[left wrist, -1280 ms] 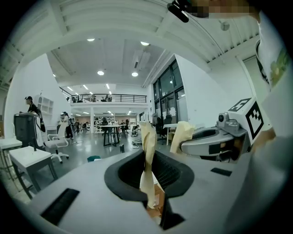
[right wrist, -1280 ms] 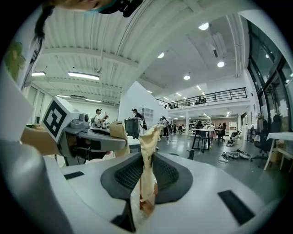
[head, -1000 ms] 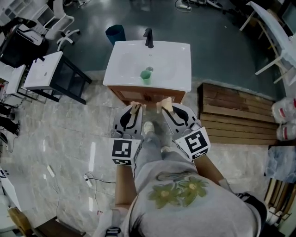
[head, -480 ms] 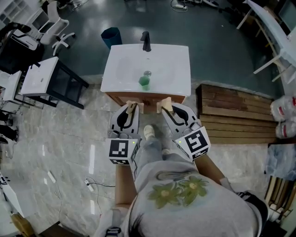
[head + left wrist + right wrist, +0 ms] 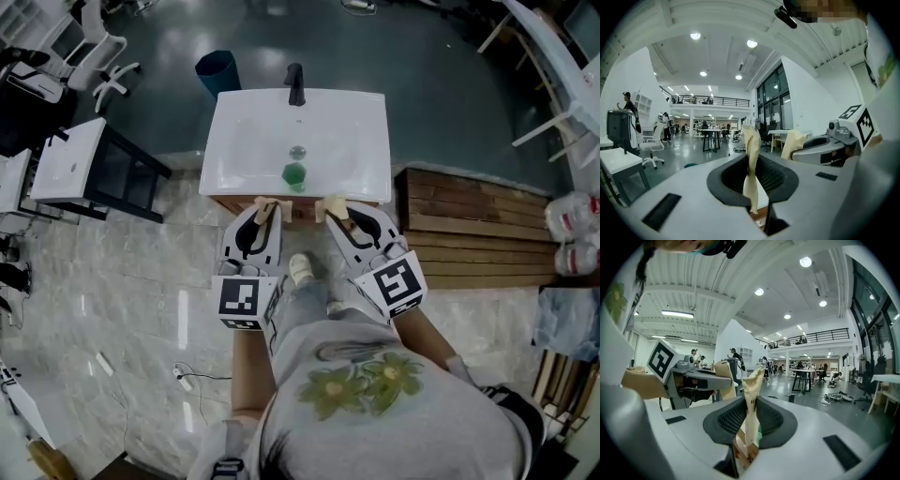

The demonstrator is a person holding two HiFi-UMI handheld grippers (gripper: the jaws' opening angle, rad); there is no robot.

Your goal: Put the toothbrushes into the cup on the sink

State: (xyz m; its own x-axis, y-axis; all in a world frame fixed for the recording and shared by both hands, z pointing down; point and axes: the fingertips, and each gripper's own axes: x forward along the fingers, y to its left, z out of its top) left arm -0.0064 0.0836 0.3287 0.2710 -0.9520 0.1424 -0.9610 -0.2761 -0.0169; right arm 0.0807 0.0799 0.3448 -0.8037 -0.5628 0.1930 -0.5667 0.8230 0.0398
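L gripper [image 5: 265,210] is squeezing a paper-wrapped toothbrush [image 5: 751,161]. R gripper [image 5: 331,208] is squeezing a second wrapped toothbrush [image 5: 751,406]. Both are hanging by the white sink [image 5: 361,122], at its front edge. Green cup [image 5: 294,175] is sitting on it (just in front of the drain), w/ black tap [image 5: 295,84] behind. Wood pallet [image 5: 469,234] is lying to the right.

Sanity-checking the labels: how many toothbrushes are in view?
2. One wrapped toothbrush is clamped in the left gripper, the other toothbrush in the right gripper. None shows in the cup; its inside is unclear.
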